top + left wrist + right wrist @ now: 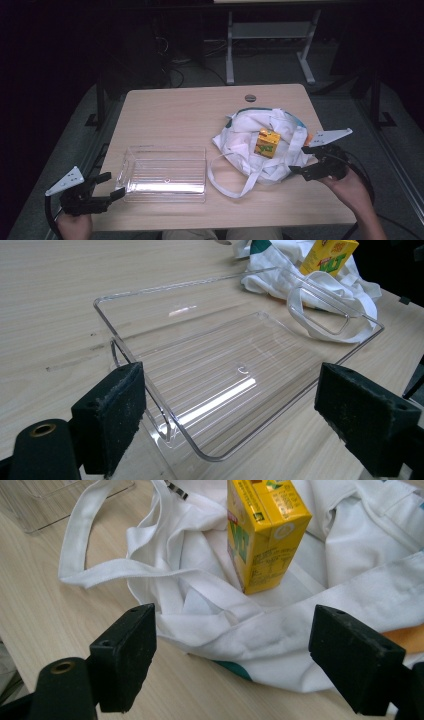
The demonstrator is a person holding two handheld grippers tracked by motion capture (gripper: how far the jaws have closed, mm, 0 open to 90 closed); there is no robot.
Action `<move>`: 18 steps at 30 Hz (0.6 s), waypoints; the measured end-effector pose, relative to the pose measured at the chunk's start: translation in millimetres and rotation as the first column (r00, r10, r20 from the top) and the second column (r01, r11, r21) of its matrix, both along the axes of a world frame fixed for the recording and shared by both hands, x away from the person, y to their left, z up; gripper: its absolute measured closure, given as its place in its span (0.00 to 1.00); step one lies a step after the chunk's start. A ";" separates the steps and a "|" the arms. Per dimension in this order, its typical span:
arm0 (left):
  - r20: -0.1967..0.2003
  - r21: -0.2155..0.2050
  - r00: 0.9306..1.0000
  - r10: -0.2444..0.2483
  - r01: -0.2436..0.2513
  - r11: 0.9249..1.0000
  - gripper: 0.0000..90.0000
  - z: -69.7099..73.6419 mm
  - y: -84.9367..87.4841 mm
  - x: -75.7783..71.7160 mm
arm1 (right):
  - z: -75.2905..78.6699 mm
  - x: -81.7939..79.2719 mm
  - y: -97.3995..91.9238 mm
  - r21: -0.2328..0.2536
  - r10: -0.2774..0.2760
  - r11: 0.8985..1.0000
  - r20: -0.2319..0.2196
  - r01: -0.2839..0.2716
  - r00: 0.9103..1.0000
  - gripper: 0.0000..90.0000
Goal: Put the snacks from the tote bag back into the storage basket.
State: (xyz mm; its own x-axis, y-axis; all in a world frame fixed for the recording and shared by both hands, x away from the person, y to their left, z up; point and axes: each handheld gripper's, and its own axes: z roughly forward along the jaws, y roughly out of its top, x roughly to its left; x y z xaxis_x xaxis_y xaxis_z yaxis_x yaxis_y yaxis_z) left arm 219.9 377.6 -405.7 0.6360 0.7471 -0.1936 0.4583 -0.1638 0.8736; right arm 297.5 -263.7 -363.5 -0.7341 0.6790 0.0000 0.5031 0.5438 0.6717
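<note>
A yellow juice carton [267,143] [264,532] stands upright on a crumpled white cloth bag [255,140] [350,565] at the table's right side. A clear plastic tray [165,174] [150,305] lies empty at the front left. My left gripper [109,187] [230,420] is open, its jaws just off the tray's near-left corner. Just right of the bag, my right gripper [300,160] [232,660] is open, its jaws standing to either side of the bag's near edge with the carton beyond them.
The bag's white strap loop [227,180] [320,315] trails toward the tray's right end. A round cable hole [250,98] sits near the table's far edge. The bare wooden table [175,115] stretches behind the tray. A metal stand [270,30] and cables are on the floor beyond.
</note>
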 end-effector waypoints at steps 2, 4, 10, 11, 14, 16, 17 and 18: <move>0.001 -0.007 1.000 0.004 -0.004 1.000 0.14 -0.1 -0.2 -0.2 | 3.2 3.0 0.8 0.001 0.003 1.000 0.003 -0.003 1.000 0.21; 0.001 -0.007 1.000 0.004 -0.004 1.000 0.14 -0.1 -0.1 -0.2 | 5.4 4.6 1.3 0.001 0.005 1.000 0.002 -0.005 1.000 0.21; -0.001 -0.011 1.000 0.004 -0.004 1.000 0.14 -0.2 0.1 -0.1 | 10.6 9.7 2.9 0.005 0.009 1.000 0.002 -0.009 1.000 0.20; 0.000 -0.010 1.000 0.005 -0.005 1.000 0.14 -0.1 0.3 -0.2 | 12.2 12.3 4.4 0.002 0.013 1.000 0.001 -0.013 1.000 0.20; 0.002 -0.015 1.000 0.008 -0.008 1.000 0.14 -0.2 0.3 -0.4 | 14.2 14.8 6.0 -0.006 0.017 1.000 0.001 -0.017 1.000 0.20; 0.002 -0.015 1.000 0.009 -0.009 1.000 0.14 -0.1 0.7 -0.4 | 15.6 17.7 7.6 -0.009 0.019 1.000 0.001 -0.019 1.000 0.19; 0.002 -0.005 1.000 0.006 -0.006 1.000 0.14 0.2 1.5 -0.4 | 16.3 19.0 8.4 -0.009 0.020 1.000 -0.001 -0.020 1.000 0.19; 0.002 -0.006 1.000 0.006 -0.006 1.000 0.14 0.2 1.6 -0.5 | 16.9 20.5 9.1 -0.013 0.021 1.000 -0.003 -0.021 1.000 0.19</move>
